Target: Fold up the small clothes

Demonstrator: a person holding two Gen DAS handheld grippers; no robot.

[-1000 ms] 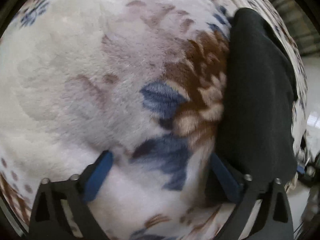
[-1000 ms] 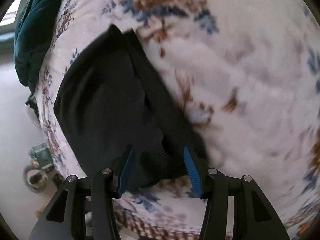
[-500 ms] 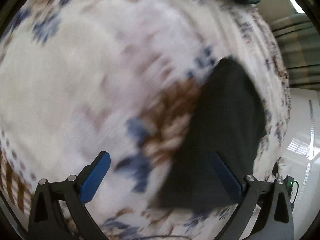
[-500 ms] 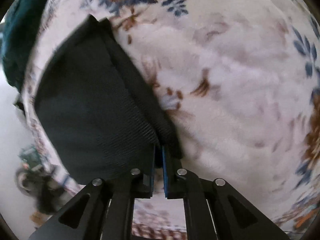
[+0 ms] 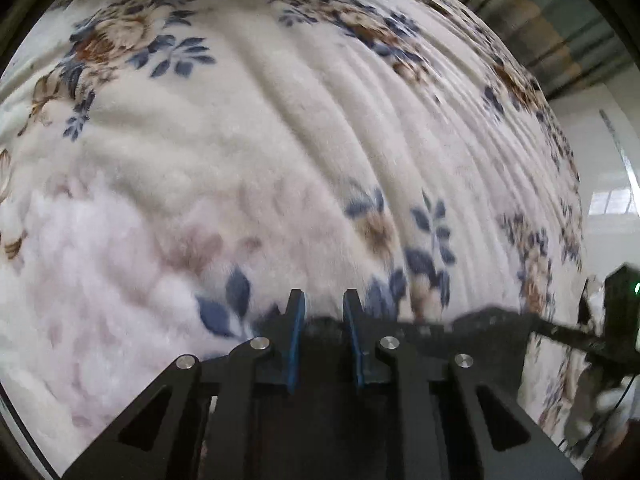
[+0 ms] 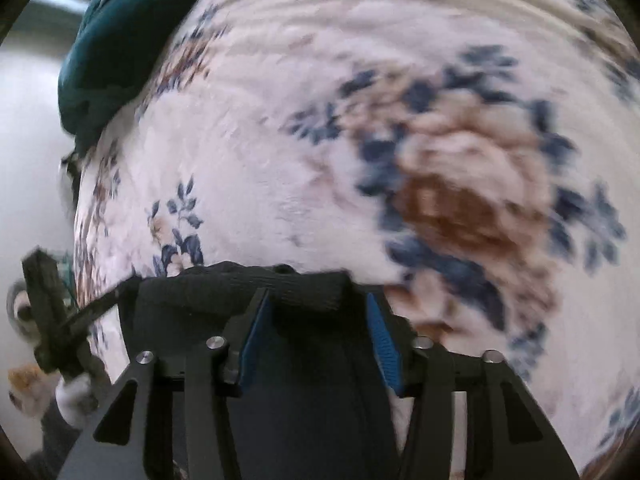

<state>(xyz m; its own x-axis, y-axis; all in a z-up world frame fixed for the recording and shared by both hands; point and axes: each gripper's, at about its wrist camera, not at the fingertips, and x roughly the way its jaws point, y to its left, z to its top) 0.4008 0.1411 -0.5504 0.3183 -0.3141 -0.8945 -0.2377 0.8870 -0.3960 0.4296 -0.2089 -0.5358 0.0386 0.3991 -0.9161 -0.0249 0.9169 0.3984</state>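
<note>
A black garment (image 5: 484, 320) hangs stretched between both grippers above a floral fleece blanket (image 5: 280, 140). In the left wrist view my left gripper (image 5: 322, 304) has its jaws closing, with dark fabric pinched between the blue pads. My right gripper (image 5: 616, 312) shows at the far right edge, holding the other end. In the right wrist view my right gripper (image 6: 316, 300) grips a bunched ribbed edge of the garment (image 6: 200, 292); its jaws are opening slightly, with the cloth still between the pads. The left gripper (image 6: 44, 312) is at the far left. Most of the garment is hidden under the fingers.
The blanket (image 6: 280, 160) covers the bed and is ridged with wrinkles toward the far side. A dark teal bundle (image 6: 108, 48) lies at the bed's far left corner. Pale floor (image 6: 28, 120) lies beyond the bed's edge, with small clutter low on the left.
The left gripper went from wide open beside the garment to narrowed on its edge. Both grippers carried the cloth across the blanket, so it no longer lies spread in front.
</note>
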